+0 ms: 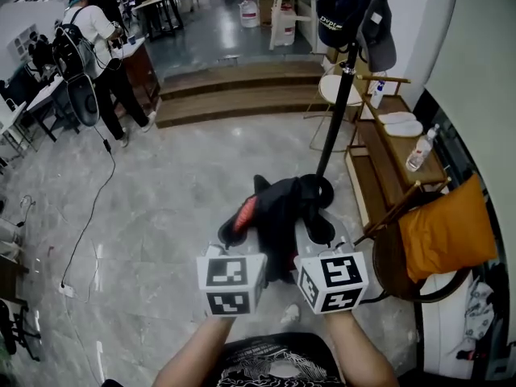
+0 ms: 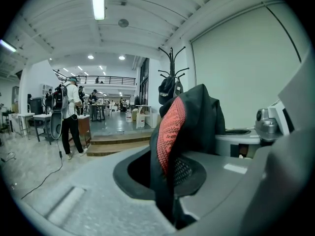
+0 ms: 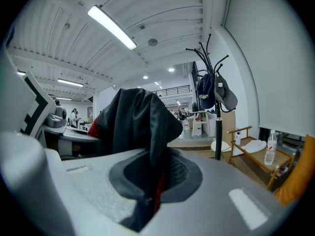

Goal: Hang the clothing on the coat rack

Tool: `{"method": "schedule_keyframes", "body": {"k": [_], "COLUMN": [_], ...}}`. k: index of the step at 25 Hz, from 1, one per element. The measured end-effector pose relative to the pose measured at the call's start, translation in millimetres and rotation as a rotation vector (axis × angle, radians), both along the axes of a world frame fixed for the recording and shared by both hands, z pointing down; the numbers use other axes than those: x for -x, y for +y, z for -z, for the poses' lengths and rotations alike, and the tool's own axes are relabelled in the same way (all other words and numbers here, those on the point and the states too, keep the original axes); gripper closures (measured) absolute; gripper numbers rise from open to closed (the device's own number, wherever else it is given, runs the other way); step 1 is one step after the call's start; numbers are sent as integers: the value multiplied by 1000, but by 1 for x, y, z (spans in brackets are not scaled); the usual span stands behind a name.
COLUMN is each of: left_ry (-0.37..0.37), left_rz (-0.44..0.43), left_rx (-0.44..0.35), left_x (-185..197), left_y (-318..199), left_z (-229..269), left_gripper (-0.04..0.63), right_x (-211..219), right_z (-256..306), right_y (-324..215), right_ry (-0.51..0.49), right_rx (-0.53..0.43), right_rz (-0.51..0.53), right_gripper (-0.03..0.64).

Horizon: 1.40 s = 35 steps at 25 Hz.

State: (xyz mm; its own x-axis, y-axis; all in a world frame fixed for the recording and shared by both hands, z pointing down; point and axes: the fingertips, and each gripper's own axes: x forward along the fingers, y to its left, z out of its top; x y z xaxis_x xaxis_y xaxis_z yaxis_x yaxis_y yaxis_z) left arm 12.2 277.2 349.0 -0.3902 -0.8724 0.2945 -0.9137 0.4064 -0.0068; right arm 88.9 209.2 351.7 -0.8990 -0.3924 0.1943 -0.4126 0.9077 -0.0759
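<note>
A black garment [image 1: 278,216] with a red mesh lining hangs bunched between my two grippers, held up over the grey floor. My left gripper [image 1: 239,230] is shut on its left part, where the red lining [image 2: 170,132] shows. Close beside it, my right gripper [image 1: 313,226] is shut on the right part of the garment [image 3: 140,132]. The black coat rack [image 1: 339,95] stands just ahead and to the right. A dark cap [image 1: 340,10] and a grey cap [image 1: 379,43] hang on its upper hooks. The rack's hooks [image 3: 209,58] rise beyond the garment in the right gripper view.
A wooden shelf unit [image 1: 395,147] with bottles stands along the right wall, and a chair with an orange cushion [image 1: 447,228] sits to my right. Two wooden steps [image 1: 234,91] cross the far floor. A person with a backpack [image 1: 93,51] stands far left, with a cable [image 1: 89,216] trailing.
</note>
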Motion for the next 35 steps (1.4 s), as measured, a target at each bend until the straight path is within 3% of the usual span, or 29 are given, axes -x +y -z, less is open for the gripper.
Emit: {"method": "schedule_keyframes", "body": {"k": [13, 24, 35], "left_ry": [-15, -26, -29], "left_rz": [-1, -37, -57], "left_rx": [32, 52, 47], "left_x": [-32, -50, -37], "left_y": [-96, -144, -181], "left_z": [-5, -9, -10], "left_gripper": [568, 568, 568], "right_x": [-27, -46, -35], "right_z": [-5, -10, -11], "right_y": [-97, -141, -175], "right_ry": [-21, -35, -37], "right_rx": [26, 43, 37], "right_rz": [5, -16, -34], "right_gripper": [592, 592, 592]}}
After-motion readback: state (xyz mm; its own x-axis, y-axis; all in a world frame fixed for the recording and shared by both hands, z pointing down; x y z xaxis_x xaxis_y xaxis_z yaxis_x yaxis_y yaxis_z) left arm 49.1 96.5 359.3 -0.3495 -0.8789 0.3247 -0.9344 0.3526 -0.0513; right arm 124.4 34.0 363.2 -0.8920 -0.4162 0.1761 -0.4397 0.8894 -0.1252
